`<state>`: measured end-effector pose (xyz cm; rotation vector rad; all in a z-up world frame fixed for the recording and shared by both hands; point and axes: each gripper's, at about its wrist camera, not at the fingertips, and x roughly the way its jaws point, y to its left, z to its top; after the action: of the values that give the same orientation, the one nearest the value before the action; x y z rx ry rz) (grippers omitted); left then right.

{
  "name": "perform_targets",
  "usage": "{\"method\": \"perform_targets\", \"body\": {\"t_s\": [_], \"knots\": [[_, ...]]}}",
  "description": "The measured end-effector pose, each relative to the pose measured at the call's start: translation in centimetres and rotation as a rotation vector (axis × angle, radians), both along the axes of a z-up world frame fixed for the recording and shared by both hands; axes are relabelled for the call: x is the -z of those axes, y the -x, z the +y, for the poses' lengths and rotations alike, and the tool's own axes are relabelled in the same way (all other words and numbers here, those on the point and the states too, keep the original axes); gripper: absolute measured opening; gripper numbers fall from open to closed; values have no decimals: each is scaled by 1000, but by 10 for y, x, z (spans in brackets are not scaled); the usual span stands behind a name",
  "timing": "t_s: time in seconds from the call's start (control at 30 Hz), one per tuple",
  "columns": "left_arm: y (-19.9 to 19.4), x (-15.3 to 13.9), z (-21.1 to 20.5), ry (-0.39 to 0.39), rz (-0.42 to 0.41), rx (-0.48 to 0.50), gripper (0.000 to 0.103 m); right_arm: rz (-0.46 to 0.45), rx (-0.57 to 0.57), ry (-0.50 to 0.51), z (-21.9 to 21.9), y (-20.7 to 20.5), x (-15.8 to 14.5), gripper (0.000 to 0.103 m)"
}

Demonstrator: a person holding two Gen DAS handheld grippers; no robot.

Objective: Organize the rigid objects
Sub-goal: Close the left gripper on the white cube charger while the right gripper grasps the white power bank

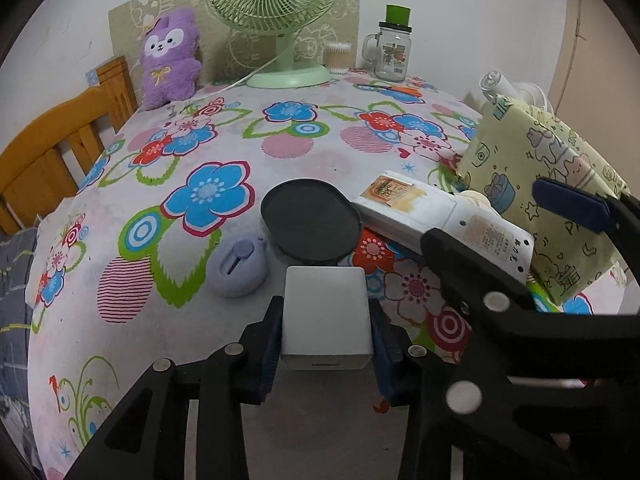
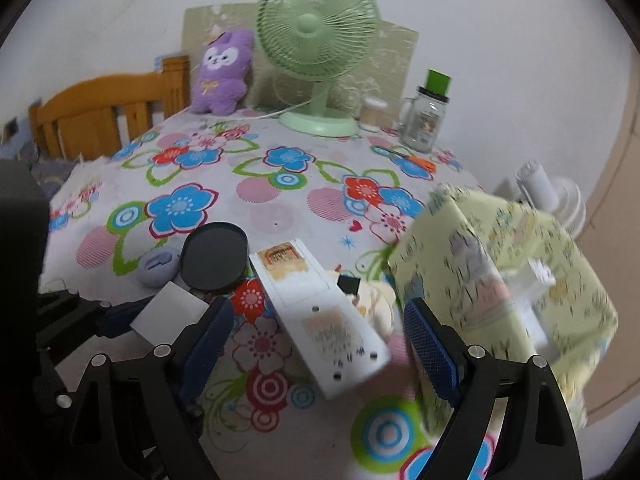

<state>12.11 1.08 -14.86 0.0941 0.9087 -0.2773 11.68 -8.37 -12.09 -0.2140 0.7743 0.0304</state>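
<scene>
My left gripper (image 1: pixel 325 330) is shut on a white box (image 1: pixel 326 316), held low over the flowered tablecloth (image 1: pixel 224 152). The box also shows at the left of the right wrist view (image 2: pixel 168 314). My right gripper (image 2: pixel 316 344) is open, its fingers either side of a long white power strip (image 2: pixel 320 320) lying on the table; the strip also shows in the left wrist view (image 1: pixel 440 216). A black oval lid (image 1: pixel 312 222) and a lilac rounded object (image 1: pixel 240 268) lie just ahead of the box. A yellow patterned fabric storage box (image 2: pixel 500 292) stands right of the right gripper.
A green desk fan (image 1: pixel 276 12), a purple plush toy (image 1: pixel 170 56), a jar of cotton swabs (image 1: pixel 338 58) and a glass mug with a green lid (image 1: pixel 394 46) stand along the back. A wooden bed frame (image 1: pixel 52 148) is at the left. An orange pen (image 2: pixel 416 160) lies near the mug.
</scene>
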Motion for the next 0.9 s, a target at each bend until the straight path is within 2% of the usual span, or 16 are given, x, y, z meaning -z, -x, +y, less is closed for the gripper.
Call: {"method": "perform_targets", "body": {"t_s": [0.4, 0.57, 0.6, 0.63, 0.77, 0.9], "knots": [[-13, 0, 3, -14, 46, -19, 40, 100, -51, 15, 0, -37, 19, 80], [-14, 0, 2, -30, 44, -23, 40, 185, -53, -75, -6, -47, 30, 67], [-14, 1, 2, -32, 44, -24, 40, 187, -56, -80, -5, -46, 31, 65], [-14, 1, 2, -31, 45, -23, 40, 187, -56, -74, -3, -45, 31, 58], [-13, 0, 1, -40, 36, -26, 40, 181, -61, -49, 1, -42, 32, 49], [-8, -1, 3, -31, 33, -24, 40, 178, -50, -63, 0, -38, 31, 47]]}}
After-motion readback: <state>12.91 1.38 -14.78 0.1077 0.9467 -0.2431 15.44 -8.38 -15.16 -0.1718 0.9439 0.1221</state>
